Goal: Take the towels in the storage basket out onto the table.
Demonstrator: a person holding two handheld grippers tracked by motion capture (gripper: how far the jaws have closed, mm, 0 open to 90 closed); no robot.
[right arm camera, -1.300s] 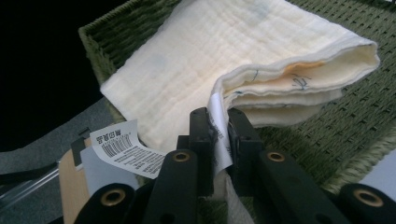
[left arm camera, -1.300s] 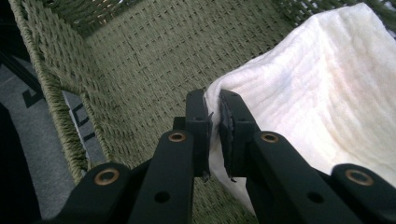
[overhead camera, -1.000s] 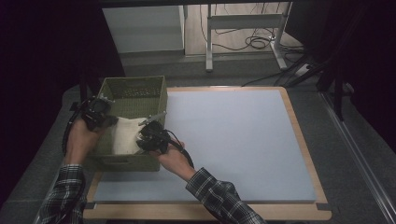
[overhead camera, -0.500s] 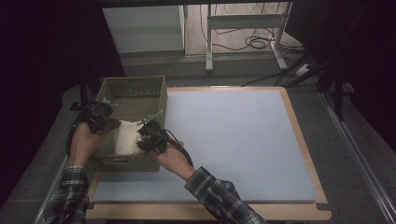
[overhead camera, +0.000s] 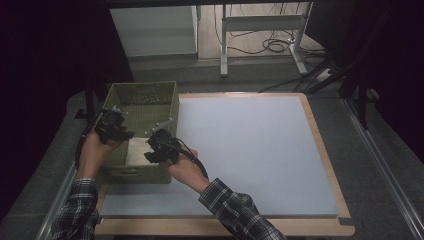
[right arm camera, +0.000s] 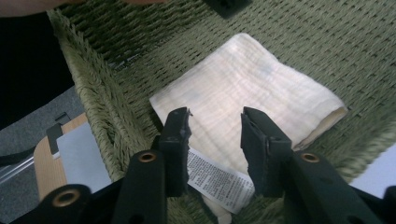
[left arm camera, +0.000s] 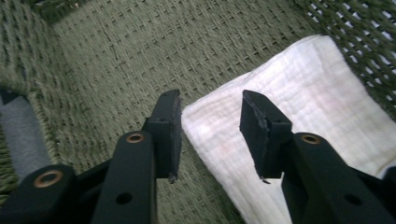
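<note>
since a second ago, your left gripper (overhead camera: 114, 127) has come off the folded white cloth (overhead camera: 136, 150) and drawn back toward the left wall of the green woven basket (overhead camera: 165, 97); the cloth, which was lifted between both grippers then, now lies lower on the basket floor.

you hold both grippers over the near half of the basket, which sits at the left edge of the pale blue tabletop (overhead camera: 250, 145) with its light wooden border (overhead camera: 320, 145). your left gripper hangs over the left part of the basket, and in the left gripper view (left arm camera: 211, 130) its jaws stand apart with nothing between them, poised over one end of the cloth (left arm camera: 299, 98) without pinching it.

your right gripper (overhead camera: 160, 149) is at the basket's near right part, just beside the cloth. in the right gripper view (right arm camera: 215, 140) its jaws are also apart and empty, hovering above the cloth (right arm camera: 247, 84), which lies flat as a folded rectangle on the woven floor near a corner. a small white printed label (right arm camera: 217, 179) sticks out from the cloth's edge just below the jaws.

your plaid sleeves (overhead camera: 235, 210) come in from the bottom of the high view. beyond the tabletop you can see a grey floor (overhead camera: 250, 75) with metal table legs (overhead camera: 222, 35) and loose dark cables (overhead camera: 272, 45).
</note>
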